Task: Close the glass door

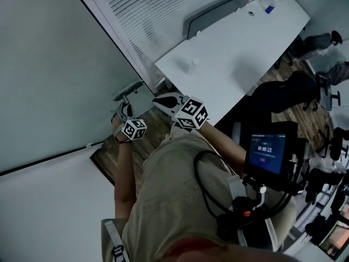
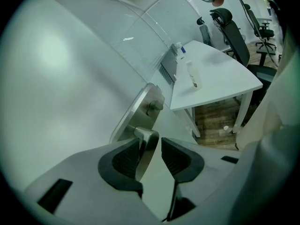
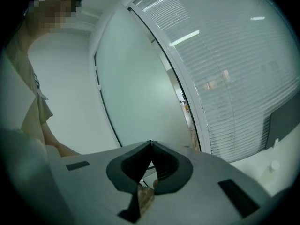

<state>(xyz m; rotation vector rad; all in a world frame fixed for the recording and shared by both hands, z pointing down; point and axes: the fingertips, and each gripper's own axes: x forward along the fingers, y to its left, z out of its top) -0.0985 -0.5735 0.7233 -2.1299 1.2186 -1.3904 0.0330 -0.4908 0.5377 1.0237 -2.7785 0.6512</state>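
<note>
While left claw straddles one handle, right claw sits closed.

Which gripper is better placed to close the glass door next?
Left. The left gripper has open jaws straddling the metal door handle. The right gripper is shut, empty and off the handle.

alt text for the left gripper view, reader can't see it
The left gripper has its jaws open around the metal handle of a frosted glass door. To the right stands a white table, with an office chair beyond it.
</note>
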